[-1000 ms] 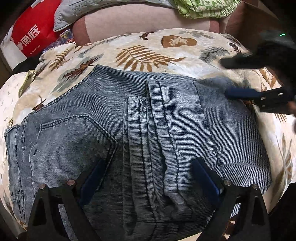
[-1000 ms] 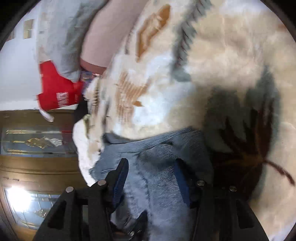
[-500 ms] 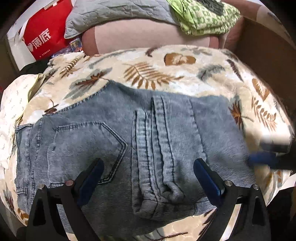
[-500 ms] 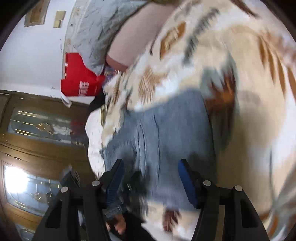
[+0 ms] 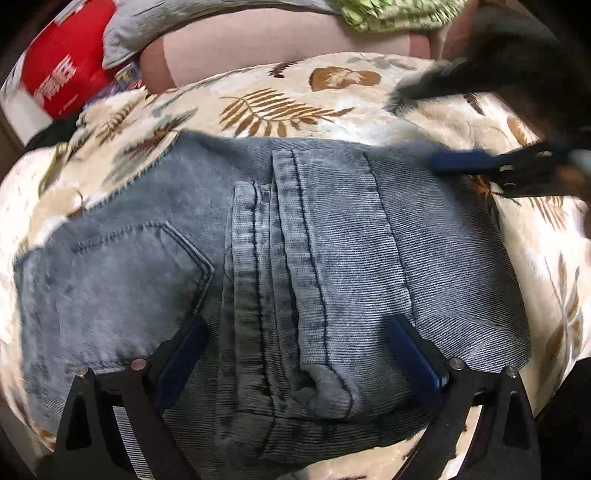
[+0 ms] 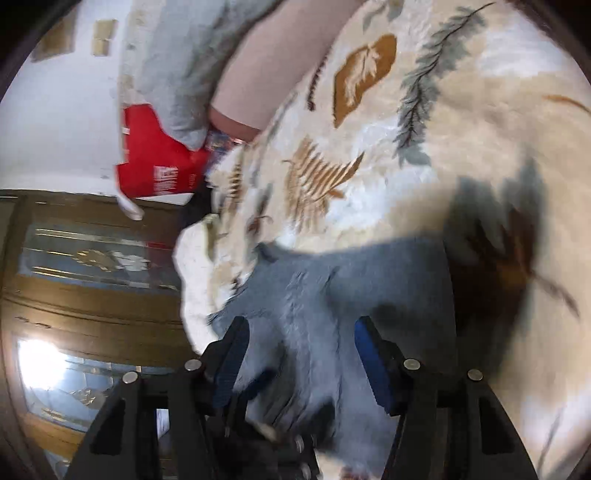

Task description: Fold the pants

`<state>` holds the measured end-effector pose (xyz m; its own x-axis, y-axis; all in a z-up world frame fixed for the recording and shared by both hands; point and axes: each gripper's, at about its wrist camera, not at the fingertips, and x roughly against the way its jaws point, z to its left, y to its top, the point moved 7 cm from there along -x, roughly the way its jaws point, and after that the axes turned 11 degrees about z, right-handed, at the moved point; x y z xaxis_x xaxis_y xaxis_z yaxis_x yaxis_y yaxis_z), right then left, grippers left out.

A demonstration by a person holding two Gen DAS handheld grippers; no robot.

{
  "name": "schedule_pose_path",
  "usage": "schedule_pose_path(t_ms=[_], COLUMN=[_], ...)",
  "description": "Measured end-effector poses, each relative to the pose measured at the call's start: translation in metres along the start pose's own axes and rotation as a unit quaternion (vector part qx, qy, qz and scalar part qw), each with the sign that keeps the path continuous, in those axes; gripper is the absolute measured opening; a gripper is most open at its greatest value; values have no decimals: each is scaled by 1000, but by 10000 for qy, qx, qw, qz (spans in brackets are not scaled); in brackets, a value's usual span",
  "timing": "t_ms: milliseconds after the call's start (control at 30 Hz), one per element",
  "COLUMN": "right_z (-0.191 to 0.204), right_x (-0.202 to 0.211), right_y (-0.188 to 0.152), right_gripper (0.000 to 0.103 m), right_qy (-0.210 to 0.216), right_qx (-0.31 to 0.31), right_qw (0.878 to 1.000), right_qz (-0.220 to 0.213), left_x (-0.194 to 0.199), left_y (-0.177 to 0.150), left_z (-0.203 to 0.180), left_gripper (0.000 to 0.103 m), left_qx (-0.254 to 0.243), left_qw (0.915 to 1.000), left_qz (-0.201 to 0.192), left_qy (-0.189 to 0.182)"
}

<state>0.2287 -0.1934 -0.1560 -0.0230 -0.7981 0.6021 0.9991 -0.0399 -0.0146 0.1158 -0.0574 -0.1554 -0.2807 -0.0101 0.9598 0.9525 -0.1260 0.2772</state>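
Note:
Blue-grey jeans (image 5: 424, 258) lie folded on a cream blanket with leaf prints (image 5: 288, 107). A back pocket shows at the left and the leg hems are stacked in the middle. My left gripper (image 5: 295, 347) hovers open over the near part of the jeans, with a blue pad either side of the hem fold. My right gripper (image 5: 413, 133) reaches in from the upper right, open, its lower blue finger (image 5: 461, 162) at the jeans' far right corner. In the right wrist view the gripper (image 6: 299, 350) stands open over blurred denim (image 6: 388, 273), nothing pinched.
Beyond the blanket lie a pink cushion (image 5: 277, 40), a grey quilted pillow (image 5: 184, 22), a green patterned cloth (image 5: 399, 14) and a red bag (image 5: 55, 81). A wooden door with glass panes (image 6: 74, 277) stands to the left. The blanket drops off into darkness at the near right.
The right gripper left the jeans' far right corner, swung toward the near right edge, and has returned to that corner. The left gripper drew back slightly and came close again, staying open.

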Motion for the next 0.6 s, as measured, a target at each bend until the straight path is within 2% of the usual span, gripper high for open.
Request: schedule_pose_path(t_ms=[33,100,167,233,333,433,533,600], right_z=[-16,-29,-25,-13,2,9,-3,-27], right_x=[-9,-7,-2,9,33,43,27,8], right_y=[14,25,23,11,-20,-66,-106,-120], right_gripper=[63,63,63,63,63,63,63,65], right_qy=[-325,148,124,-83,21,83,142,-71], right_qx=[-158,-482,-426,-112,66,90,-26,-306], right_qw=[9993,9985,9987,9994,9990,9990,9996,9995], right_qz=[-47,-189,-237,-305,-435,-441,-223,-45], left_x=[-1,-1,-3,-3,0,12,18,7], left_y=[-1,-2,-2,-1,-1,-4,-9,-13], left_z=[1,2,1,3,6,15,19,17], left_gripper=[98,98,99,99,99,99,99,99], left_qx=[50,41,30,26,95,269,259,190], left_qw=[10000,9999,9998,9998,9996,9991,9992,9996], left_qz=[6,-13,-7,-12,9,-97,-165,110], left_qy=[-79,-155,-171,-187,-277,-327,-237,-200])
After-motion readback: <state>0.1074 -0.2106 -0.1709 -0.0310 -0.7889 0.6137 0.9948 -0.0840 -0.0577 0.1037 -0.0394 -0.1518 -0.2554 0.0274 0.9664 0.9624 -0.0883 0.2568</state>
